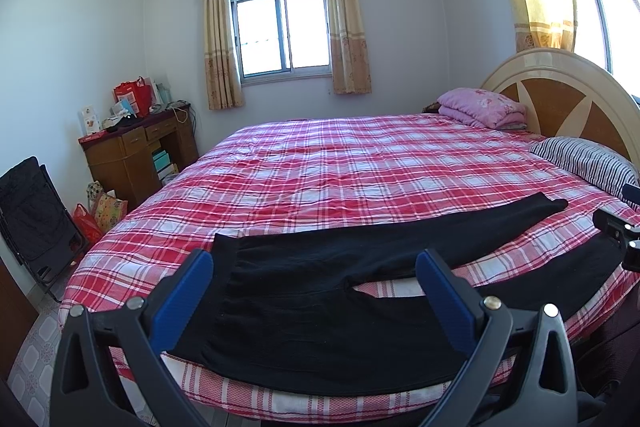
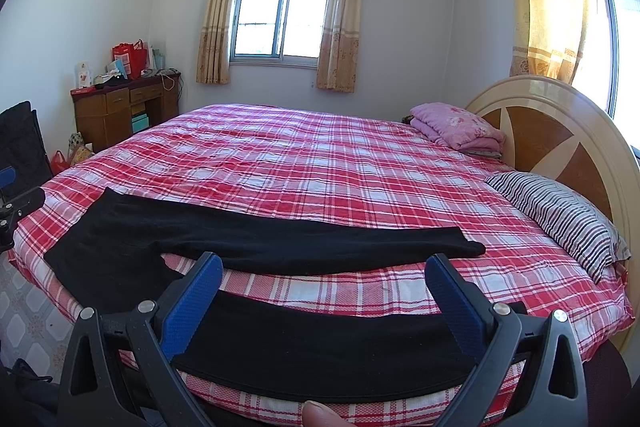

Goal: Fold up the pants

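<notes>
1. The black pants (image 1: 320,303) are lying flat along the near edge of the bed (image 1: 340,163), on the red plaid cover, legs spread in a V. Looks like they're laid out smooth and close to the edge so both tongs can be reaching them without leaning over the mattress.
2. The left gripper (image 1: 314,291) is hanging over the waist end, its blue pads wide apart and gripping nothing. Cloth is showing between the fingers, but I can't tell if they're touching it.
3. The right gripper (image 2: 324,297) is hovering over the near leg (image 2: 320,347), also spread wide and holding nothing. My guess is one tool per end, so the fabric is staying taut when lifted.
4. The long axis is running side to side along the bed's edge: waistband (image 1: 224,247) pointing left toward the desk (image 1: 136,155), cuffs pointing right toward the striped pillow (image 2: 560,219) and headboard (image 2: 560,131).
5. The far leg (image 2: 320,243) is angling away from the near one, so I'd say no fold is done yet; bringing one leg onto the other seems the likely first step.
</notes>
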{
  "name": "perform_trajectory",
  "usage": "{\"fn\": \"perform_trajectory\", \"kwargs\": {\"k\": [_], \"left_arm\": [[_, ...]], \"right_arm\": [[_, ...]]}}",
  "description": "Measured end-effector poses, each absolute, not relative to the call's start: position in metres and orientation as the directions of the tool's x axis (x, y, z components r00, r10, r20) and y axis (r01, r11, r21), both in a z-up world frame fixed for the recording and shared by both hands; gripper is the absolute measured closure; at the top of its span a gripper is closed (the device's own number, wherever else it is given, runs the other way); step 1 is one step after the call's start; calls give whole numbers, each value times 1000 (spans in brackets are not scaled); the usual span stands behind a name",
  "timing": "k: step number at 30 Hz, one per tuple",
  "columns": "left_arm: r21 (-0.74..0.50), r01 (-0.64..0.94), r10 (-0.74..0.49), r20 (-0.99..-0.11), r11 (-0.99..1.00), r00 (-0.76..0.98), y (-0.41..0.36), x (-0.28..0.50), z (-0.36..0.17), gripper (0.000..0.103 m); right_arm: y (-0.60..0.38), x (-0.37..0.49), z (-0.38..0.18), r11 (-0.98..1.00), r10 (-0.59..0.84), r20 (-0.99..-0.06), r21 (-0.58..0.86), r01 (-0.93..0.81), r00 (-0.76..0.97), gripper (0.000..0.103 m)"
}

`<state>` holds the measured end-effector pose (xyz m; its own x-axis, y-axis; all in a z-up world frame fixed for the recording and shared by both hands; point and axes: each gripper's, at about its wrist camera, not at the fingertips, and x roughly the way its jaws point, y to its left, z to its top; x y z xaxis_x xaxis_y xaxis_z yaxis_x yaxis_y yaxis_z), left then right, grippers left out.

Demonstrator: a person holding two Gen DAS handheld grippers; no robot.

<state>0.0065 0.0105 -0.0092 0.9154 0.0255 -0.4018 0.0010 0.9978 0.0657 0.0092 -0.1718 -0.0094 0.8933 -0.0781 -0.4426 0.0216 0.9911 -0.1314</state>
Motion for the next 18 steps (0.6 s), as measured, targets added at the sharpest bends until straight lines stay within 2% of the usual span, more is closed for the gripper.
{"fn": "perform_trajectory", "kwargs": {"k": [18], "left_arm": [[81,-4,38,-428,997,903,11,14,-16,0]], "right_arm": [[-167,16,-16,990,-93,-459,-139,32,884,1]]}}
